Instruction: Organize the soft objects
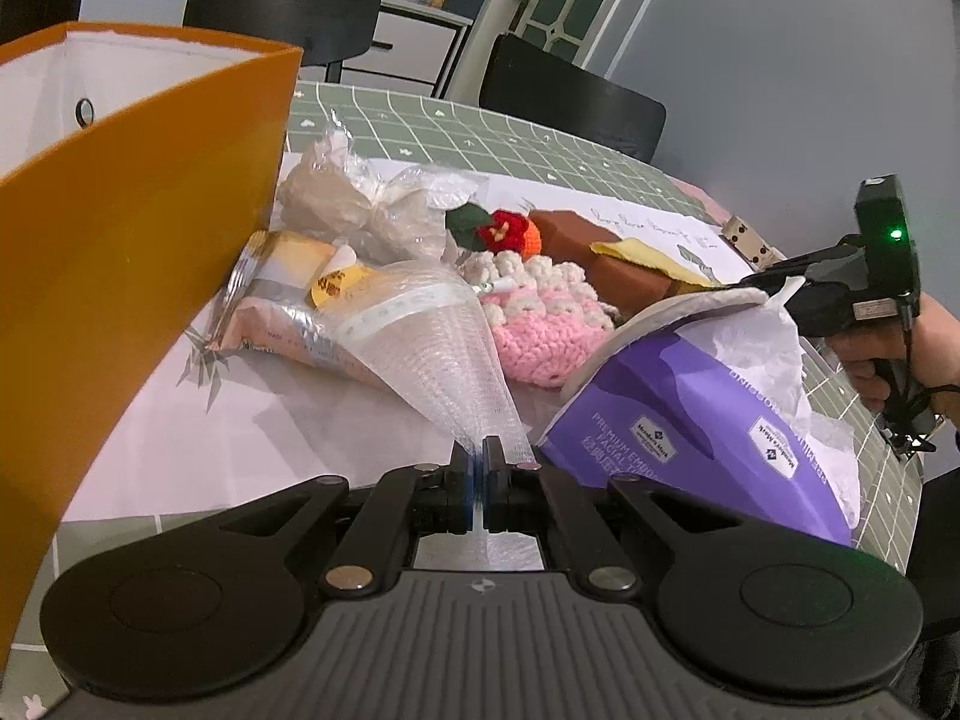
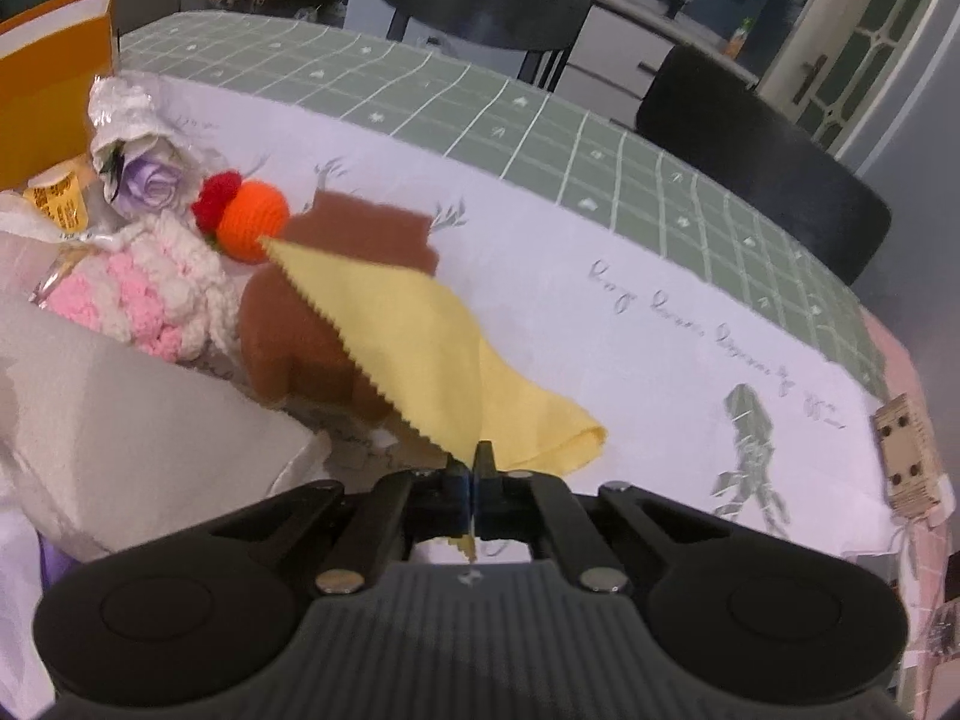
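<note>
Yellow cloth point(image 2: 432, 354) with a pinked, zigzag edge is pinched at its near corner in the right tongs point(image 2: 474, 468), whose jaws are closed on the fabric — a scrap of it pokes out behind the pads. From there the cloth runs up and to the left in the right wrist view, its long axis slanting toward the orange crochet ball point(image 2: 252, 219), and it drapes over a brown plush block point(image 2: 312, 312). The far tip touches or just overlaps the ball; which of the two cannot be told.

Left tongs point(image 1: 478, 462) are likewise closed, gripping the near end of a clear bubble-wrap sleeve point(image 1: 432, 348) that fans away from them toward the pile. The orange box point(image 1: 138, 192) stands open just to the left of that sleeve, so the left hand is plainly the nearer one to it; the right tongs point(image 1: 774, 285) sit well over on the far right of the bench point(image 1: 540, 138), beyond the tissue pack point(image 1: 708, 420). The likely next move is a carry to the left, into the box, with the cloth having the longer way to go across the heap.

Writing that reads: the purple tissue pack shows "Member's Mark" twice and, upside down, "PREMIUM" and "FACIAL". Cursive script is printed on the white runner point(image 2: 660, 312) but is not legible. A yellow label on a wrapped packet point(image 1: 336, 285) is too small to read.
</note>
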`<action>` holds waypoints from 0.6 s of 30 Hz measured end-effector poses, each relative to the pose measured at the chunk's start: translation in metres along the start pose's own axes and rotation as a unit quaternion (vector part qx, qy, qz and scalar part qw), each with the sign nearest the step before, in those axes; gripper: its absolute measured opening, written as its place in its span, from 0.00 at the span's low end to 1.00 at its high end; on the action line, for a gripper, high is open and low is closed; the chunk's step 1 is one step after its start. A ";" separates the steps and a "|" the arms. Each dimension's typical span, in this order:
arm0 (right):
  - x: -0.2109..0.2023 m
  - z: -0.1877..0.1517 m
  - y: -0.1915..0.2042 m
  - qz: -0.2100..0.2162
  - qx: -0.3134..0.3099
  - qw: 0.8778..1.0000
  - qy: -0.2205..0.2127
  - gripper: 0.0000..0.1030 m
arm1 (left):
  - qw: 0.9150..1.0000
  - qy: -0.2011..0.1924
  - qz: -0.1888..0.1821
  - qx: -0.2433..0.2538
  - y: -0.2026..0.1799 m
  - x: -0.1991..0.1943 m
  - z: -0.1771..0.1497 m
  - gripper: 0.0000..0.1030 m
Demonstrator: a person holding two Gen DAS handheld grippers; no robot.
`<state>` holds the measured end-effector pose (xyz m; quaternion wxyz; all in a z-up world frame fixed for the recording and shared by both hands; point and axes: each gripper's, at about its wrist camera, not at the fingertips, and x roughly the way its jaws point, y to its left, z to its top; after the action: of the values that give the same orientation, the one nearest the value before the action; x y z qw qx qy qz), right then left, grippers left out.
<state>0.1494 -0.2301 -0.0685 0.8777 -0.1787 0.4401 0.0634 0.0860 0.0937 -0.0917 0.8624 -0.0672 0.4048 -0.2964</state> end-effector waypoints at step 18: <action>-0.091 0.011 -0.027 -0.013 0.036 0.996 -0.080 0.00 | 0.999 -0.052 0.003 0.015 -0.023 -0.054 0.014 0.02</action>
<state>0.1093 -0.2469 0.0167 0.9166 -0.1474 0.3682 0.0504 0.0586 0.1041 -0.0390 0.8844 -0.0684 0.3547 -0.2956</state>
